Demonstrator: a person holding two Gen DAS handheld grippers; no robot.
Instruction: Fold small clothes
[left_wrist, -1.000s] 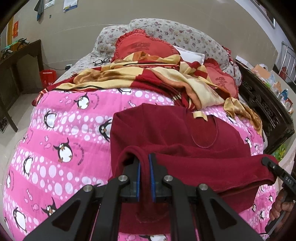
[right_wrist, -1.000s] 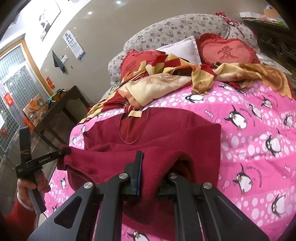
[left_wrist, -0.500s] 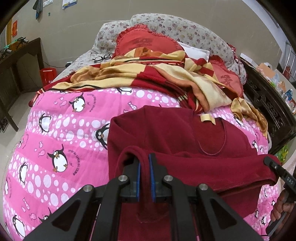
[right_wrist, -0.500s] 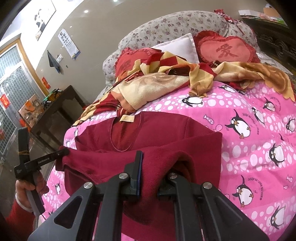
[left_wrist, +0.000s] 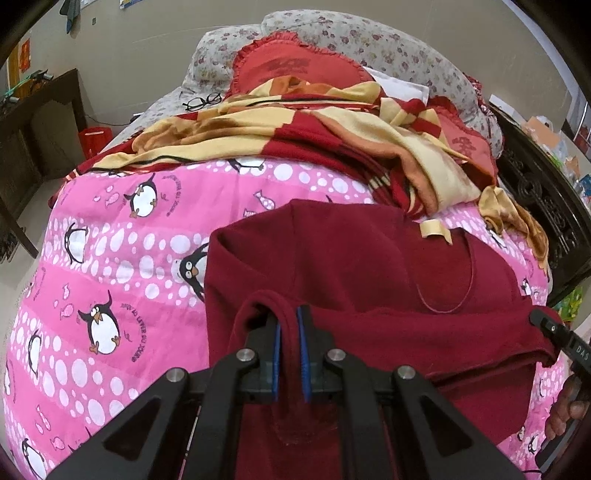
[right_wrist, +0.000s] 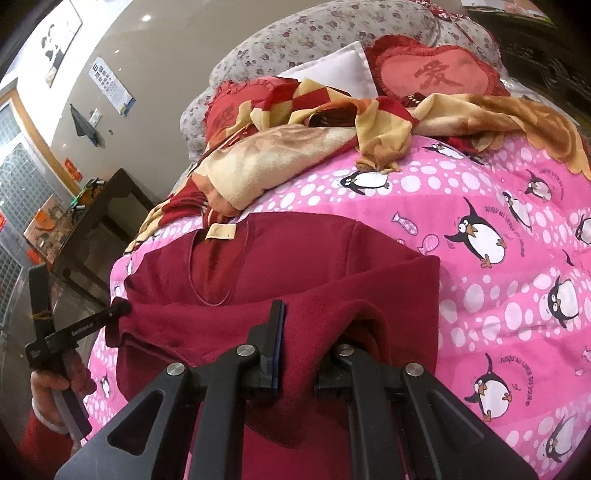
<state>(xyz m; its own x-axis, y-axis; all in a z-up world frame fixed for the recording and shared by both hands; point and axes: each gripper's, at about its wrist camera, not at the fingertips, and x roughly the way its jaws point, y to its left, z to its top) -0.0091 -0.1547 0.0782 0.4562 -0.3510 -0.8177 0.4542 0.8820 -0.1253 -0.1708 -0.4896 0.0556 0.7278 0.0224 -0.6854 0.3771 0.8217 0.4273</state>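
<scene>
Across the last second the pink penguin quilt (left_wrist: 110, 229) and the blanket heap (left_wrist: 295, 122) have drawn nearer in both views: I am carrying the lifted hem of the dark red top (left_wrist: 351, 258) forward and slightly down, toward its collar. I judge the bottom-to-top fold about half made, with the edge not yet laid. The top lies flat on the quilt, neckline (right_wrist: 210, 273) pointing at the pillows, long axis running from me toward the headboard. My left gripper (left_wrist: 289, 350) is clamped tight on one hem corner; my right gripper (right_wrist: 306, 347) is pinched on a thicker bunch of the other.
</scene>
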